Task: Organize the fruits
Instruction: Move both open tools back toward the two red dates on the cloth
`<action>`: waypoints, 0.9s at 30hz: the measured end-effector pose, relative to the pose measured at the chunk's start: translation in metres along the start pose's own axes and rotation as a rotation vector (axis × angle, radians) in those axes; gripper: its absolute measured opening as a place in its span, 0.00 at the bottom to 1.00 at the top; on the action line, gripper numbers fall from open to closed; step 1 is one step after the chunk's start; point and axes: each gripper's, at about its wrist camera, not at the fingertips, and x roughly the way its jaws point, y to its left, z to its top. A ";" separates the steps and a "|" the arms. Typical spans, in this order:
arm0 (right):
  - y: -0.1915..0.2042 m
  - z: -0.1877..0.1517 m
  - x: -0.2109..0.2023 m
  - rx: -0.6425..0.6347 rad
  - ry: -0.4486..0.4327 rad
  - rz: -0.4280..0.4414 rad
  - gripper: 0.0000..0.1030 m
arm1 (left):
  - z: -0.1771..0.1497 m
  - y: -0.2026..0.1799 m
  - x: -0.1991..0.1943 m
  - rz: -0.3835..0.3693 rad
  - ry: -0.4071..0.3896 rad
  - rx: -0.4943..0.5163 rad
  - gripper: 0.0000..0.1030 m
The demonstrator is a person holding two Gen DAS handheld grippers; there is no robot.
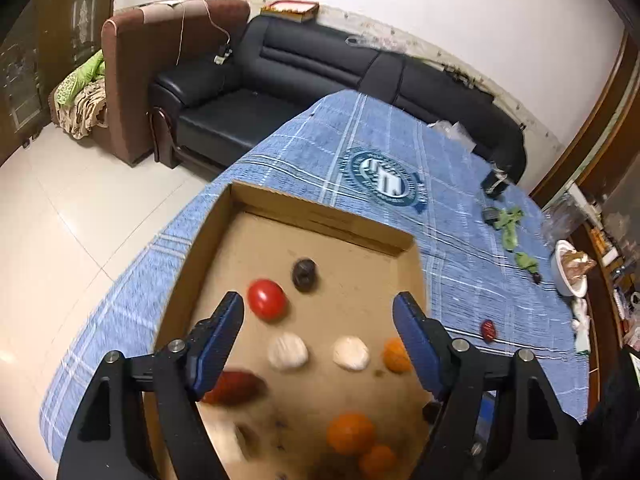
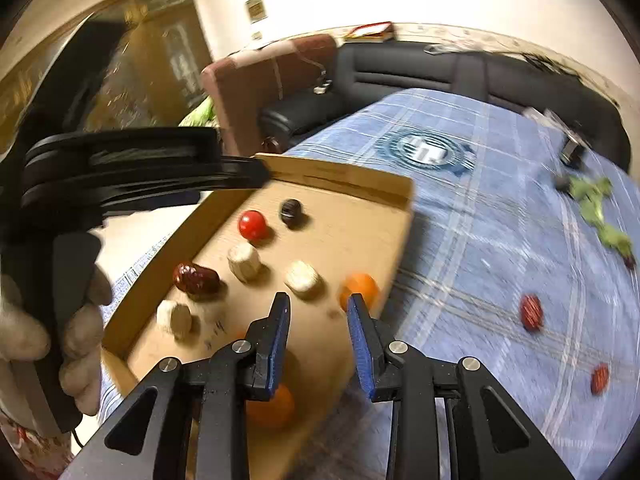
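Fruits lie in a shallow brown cardboard tray [image 1: 320, 216]: glossy red tomato [image 1: 267, 300], wrinkled maroon date [image 2: 196, 278], matte oranges [image 1: 351, 434]. Left claw [image 1: 318, 312] gapes wide, empty; right claw [image 2: 318, 312] narrowly parted, empty.

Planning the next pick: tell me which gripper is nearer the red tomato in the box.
Left. The left gripper hovers open over the box with the red tomato just inside its left finger. The right gripper sits nearer the box's near right edge, the tomato well ahead to its left.
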 end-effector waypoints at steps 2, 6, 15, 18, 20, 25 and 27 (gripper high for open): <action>-0.011 -0.010 -0.013 0.039 -0.017 -0.015 0.32 | -0.017 -0.011 -0.014 -0.006 -0.033 0.011 0.74; -0.041 -0.038 -0.046 0.164 -0.053 -0.065 0.32 | -0.047 -0.037 -0.032 0.034 -0.083 0.053 0.74; -0.100 -0.087 -0.081 0.421 -0.081 -0.114 0.32 | -0.094 -0.098 -0.040 0.127 -0.122 0.198 0.74; -0.103 -0.093 -0.090 0.425 -0.102 -0.135 0.32 | -0.102 -0.114 -0.042 0.125 -0.123 0.247 0.74; -0.104 -0.096 -0.096 0.428 -0.112 -0.143 0.32 | -0.107 -0.123 -0.042 0.132 -0.122 0.275 0.74; -0.112 -0.105 -0.103 0.441 -0.126 -0.155 0.32 | -0.116 -0.139 -0.043 0.139 -0.119 0.318 0.74; -0.116 -0.108 -0.105 0.451 -0.127 -0.153 0.32 | -0.119 -0.144 -0.042 0.137 -0.113 0.328 0.74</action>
